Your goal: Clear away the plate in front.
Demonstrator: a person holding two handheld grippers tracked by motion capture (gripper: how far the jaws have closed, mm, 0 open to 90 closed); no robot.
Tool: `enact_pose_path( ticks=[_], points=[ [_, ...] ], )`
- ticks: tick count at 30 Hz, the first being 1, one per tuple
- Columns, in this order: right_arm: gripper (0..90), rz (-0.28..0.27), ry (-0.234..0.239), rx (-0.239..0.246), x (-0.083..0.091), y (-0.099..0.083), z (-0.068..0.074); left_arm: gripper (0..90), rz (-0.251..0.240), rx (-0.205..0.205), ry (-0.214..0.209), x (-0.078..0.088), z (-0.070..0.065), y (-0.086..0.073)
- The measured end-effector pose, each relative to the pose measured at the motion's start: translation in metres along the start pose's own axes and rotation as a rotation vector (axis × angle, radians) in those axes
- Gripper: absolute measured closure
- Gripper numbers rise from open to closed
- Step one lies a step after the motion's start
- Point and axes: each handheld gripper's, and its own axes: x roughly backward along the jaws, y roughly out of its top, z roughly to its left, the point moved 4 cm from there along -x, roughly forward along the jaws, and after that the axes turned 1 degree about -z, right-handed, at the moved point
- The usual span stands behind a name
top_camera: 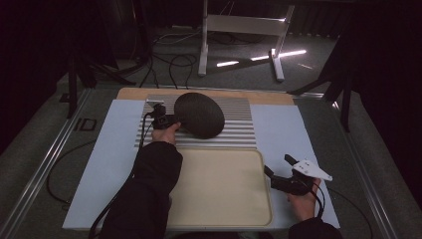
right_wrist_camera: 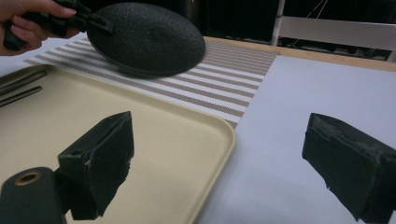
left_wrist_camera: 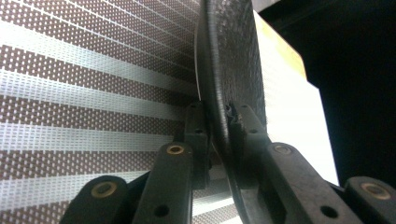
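dark plate (top_camera: pixel 200 114): your left gripper (top_camera: pixel 171 121) pinches its rim, tilted over the striped mat (top_camera: pixel 239 130); your right gripper (top_camera: pixel 278 172) gapes by the tray (top_camera: pixel 219 189).

No readable text, labels, brands or numbers anywhere: nothing legible on the tray (top_camera: pixel 219 189), the striped mat (top_camera: pixel 239 132), the dark bowl (top_camera: pixel 201 114), or either gripper.

One plate (top_camera: pixel 200 114), one tray (top_camera: pixel 219 189), one mat (top_camera: pixel 239 134)
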Motion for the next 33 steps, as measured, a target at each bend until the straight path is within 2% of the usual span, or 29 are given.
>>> enact_pose_path(
  ticks=[2, 6, 10, 14, 19, 28, 33],
  points=[
    [9.1, 0.0, 0.002, 0.003, -0.0001, 0.0001, 0.0004, 83.1, 0.002, 0.016, 0.003, 0.0008, -0.0012, 0.0001],
    [9.1, -0.001, -0.003, 0.002, 0.0002, 0.0002, -0.0002, 85.5, -0.016, 0.097, -0.015, 0.0006, 0.001, -0.0009],
    [9.1, -0.002, -0.003, 0.0, 0.0006, -0.0001, -0.001, 85.9, -0.024, 0.12, -0.022, 0.0011, 0.0016, -0.0014],
    [9.1, -0.001, -0.003, -0.001, 0.0004, -0.0003, -0.0013, 86.0, -0.041, 0.138, -0.014, 0.002, 0.0002, -0.0015],
    [9.2, 0.0, -0.004, -0.003, 0.0006, -0.0006, -0.0014, 86.0, -0.039, 0.159, -0.022, 0.003, 0.0019, -0.0033],
    [9.2, 0.001, -0.006, -0.002, 0.0005, -0.001, -0.0019, 86.0, -0.026, 0.147, -0.022, 0.0067, 0.0001, -0.0044],
    [9.2, 0.002, -0.01, -0.001, 0.0006, -0.0013, -0.0022, 85.8, -0.018, 0.176, -0.051, 0.0091, 0.0018, -0.006]
  ],
)
